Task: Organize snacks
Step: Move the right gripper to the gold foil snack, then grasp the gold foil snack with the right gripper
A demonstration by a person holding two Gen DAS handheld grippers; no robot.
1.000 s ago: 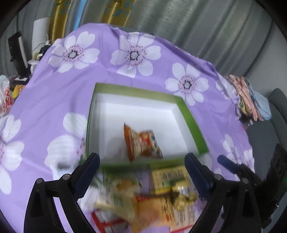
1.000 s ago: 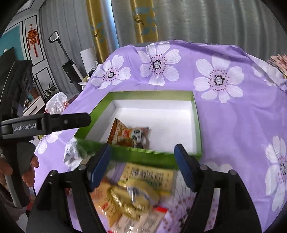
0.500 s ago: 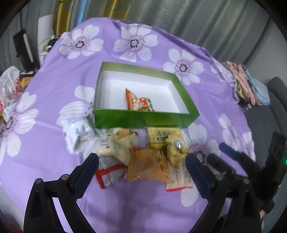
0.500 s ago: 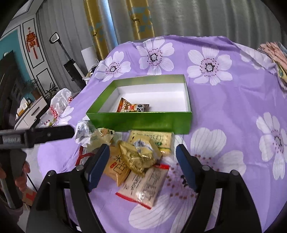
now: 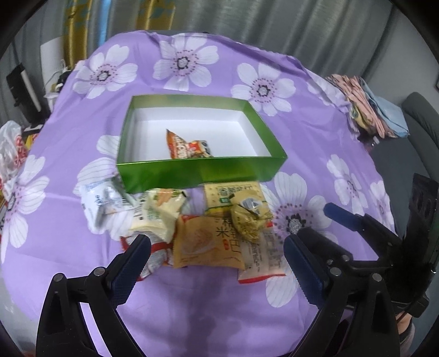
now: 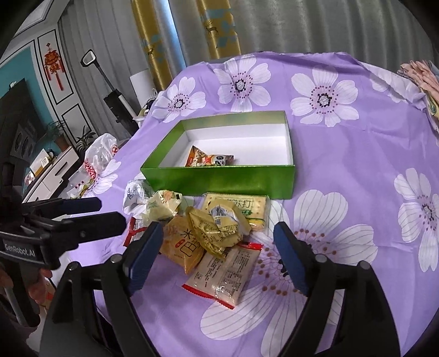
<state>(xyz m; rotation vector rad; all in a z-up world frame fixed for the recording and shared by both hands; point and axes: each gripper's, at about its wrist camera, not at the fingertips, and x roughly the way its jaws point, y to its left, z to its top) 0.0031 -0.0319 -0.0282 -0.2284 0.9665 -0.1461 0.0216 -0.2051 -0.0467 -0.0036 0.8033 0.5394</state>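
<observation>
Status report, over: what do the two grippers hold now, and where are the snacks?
Left gripper open, empty. Right gripper opening, nothing between its jaws. One orange packet in green box; snack pile outside, before it. Nothing in the way.

I saw a purple flowered cloth [image 5: 219,302], grey curtains [image 6: 329,24], a white plastic bag [image 6: 100,156] and folded fabrics [image 5: 367,109] at the edge.
</observation>
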